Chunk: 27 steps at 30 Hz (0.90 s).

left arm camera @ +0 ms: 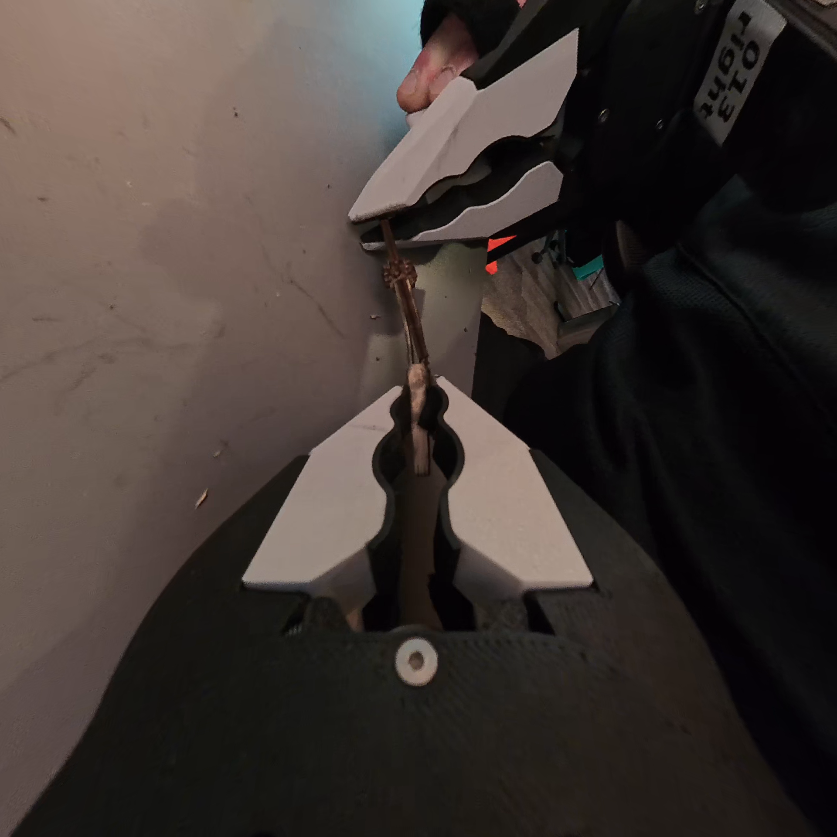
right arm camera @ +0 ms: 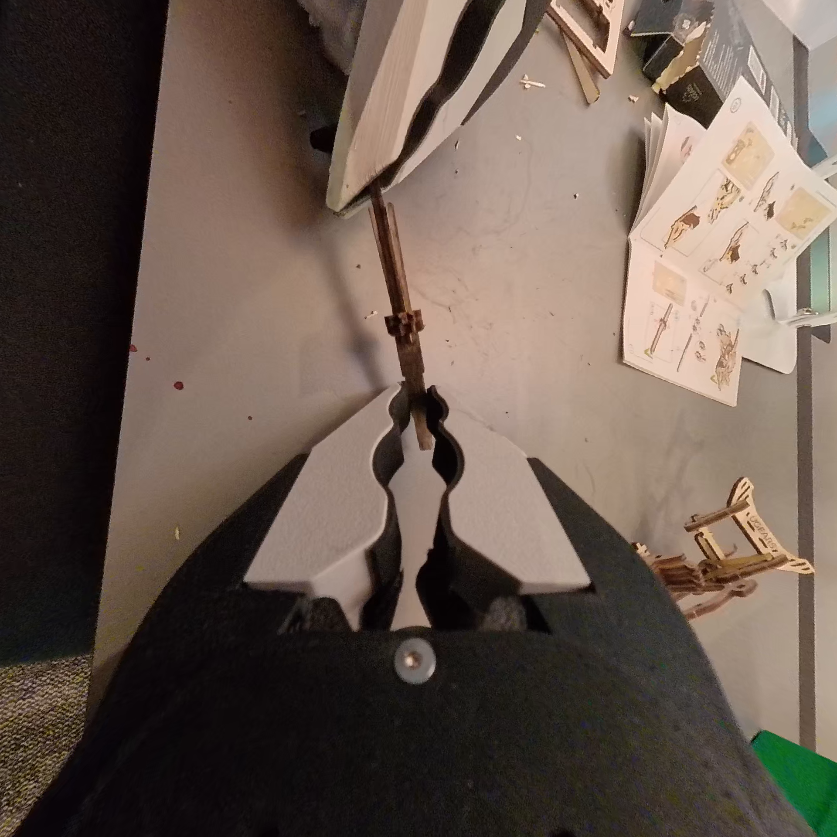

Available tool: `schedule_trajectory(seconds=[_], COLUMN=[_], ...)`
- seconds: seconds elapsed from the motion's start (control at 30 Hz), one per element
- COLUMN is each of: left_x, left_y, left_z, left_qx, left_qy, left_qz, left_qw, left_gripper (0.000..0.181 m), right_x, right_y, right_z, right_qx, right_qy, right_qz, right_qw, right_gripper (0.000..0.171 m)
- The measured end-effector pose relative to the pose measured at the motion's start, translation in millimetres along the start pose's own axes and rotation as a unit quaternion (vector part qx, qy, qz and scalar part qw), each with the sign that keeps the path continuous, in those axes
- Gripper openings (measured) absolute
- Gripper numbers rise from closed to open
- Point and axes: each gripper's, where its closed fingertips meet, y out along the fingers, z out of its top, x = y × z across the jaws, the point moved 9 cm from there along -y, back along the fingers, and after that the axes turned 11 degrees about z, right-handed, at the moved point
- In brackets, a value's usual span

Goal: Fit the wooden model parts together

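Observation:
A thin dark wooden shaft [left arm camera: 410, 317] with a small toothed wheel [left arm camera: 398, 273] around its middle spans between both grippers above the grey table [left arm camera: 158, 271]. My left gripper [left arm camera: 419, 385] is shut on one end of the shaft. The right gripper [left arm camera: 376, 226] comes in from the upper right and is shut on the other end. In the right wrist view my right gripper [right arm camera: 414, 392] pinches the shaft [right arm camera: 389, 267] near the toothed wheel [right arm camera: 403, 324], and the left gripper [right arm camera: 362, 194] holds the far end. The shaft tips inside the jaws are hidden.
An open instruction booklet [right arm camera: 706, 253] lies at the right. A partly built wooden model [right arm camera: 724, 561] stands below it. Wooden part sheets [right arm camera: 589, 40] and a black box [right arm camera: 688, 77] lie at the top right. Wood crumbs dot the table. A person's fingers [left arm camera: 430, 68] grip the right gripper. The left gripper's tips are roughly 7 cm from the right gripper's. The left gripper is farther from the partly built wooden model [right arm camera: 724, 561], some 25 cm, than the right, some 20 cm.

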Motion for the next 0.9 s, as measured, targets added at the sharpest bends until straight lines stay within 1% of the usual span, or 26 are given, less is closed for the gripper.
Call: schedule_trajectory(seconds=[0.03, 0.3, 0.33, 0.37, 0.4, 0.43, 0.47, 0.5, 0.53, 0.6, 0.7, 0.73, 0.77, 0.83, 0.9], left_x=[0, 0, 2, 10, 18, 15, 14, 12, 10, 4, -9, -13, -17, -21, -24], left_y=[1, 3, 4, 14, 21, 26, 22, 15, 13, 10, -2, -6, -8, -14, -19], left_z=[0, 1, 2, 6, 15, 14, 14, 13, 11, 15, 23, 22, 23, 27, 28], left_qx=[0.000, 0.011, 0.018, 0.022, 0.050, 0.014, 0.034, 0.046, 0.038, 0.034, 0.061, 0.064, 0.069, 0.095, 0.094], left_qy=[0.000, -0.004, 0.003, 0.008, 0.027, 0.013, 0.011, -0.006, -0.011, 0.009, -0.040, -0.040, -0.045, -0.057, -0.029], left_qz=[0.003, 0.007, 0.010, -0.004, -0.013, -0.013, -0.001, -0.015, -0.027, 0.000, -0.028, -0.018, -0.007, 0.000, 0.041], left_qw=[1.000, 1.000, 1.000, 1.000, 0.998, 1.000, 0.999, 0.999, 0.999, 0.999, 0.997, 0.997, 0.997, 0.994, 0.994], left_gripper=[0.004, 0.004, 0.000, 0.000, 0.000, 0.000, 0.000, 0.000, 0.000, 0.000, 0.000, 0.000, 0.002, 0.009, 0.024], right_x=[0, -3, -9, -24, -42, -45, -36, -26, -24, -21, -11, -4, 2, 11, 15], right_y=[0, 3, 5, 11, 18, 19, 15, 11, 9, 9, 5, 3, 3, 0, -1], right_z=[0, 5, 11, 29, 45, 48, 36, 24, 20, 19, 12, 5, -1, -8, -7], right_qx=[-0.001, -0.006, 0.019, 0.085, 0.092, 0.081, 0.088, 0.095, 0.087, 0.080, 0.071, 0.068, 0.072, 0.055, 0.051], right_qy=[0.001, 0.010, 0.008, 0.006, -0.032, -0.038, 0.008, 0.050, 0.046, 0.052, 0.068, 0.088, 0.110, 0.113, 0.105], right_qz=[0.000, 0.001, 0.029, 0.084, 0.094, 0.076, 0.078, 0.083, 0.078, 0.074, 0.063, 0.067, 0.075, 0.057, 0.043], right_qw=[1.000, 1.000, 0.999, 0.993, 0.991, 0.993, 0.993, 0.991, 0.992, 0.993, 0.993, 0.992, 0.988, 0.990, 0.992], right_gripper=[0.004, 0.003, 0.003, 0.003, 0.003, 0.003, 0.004, 0.003, 0.004, 0.004, 0.003, 0.003, 0.003, 0.003, 0.003])
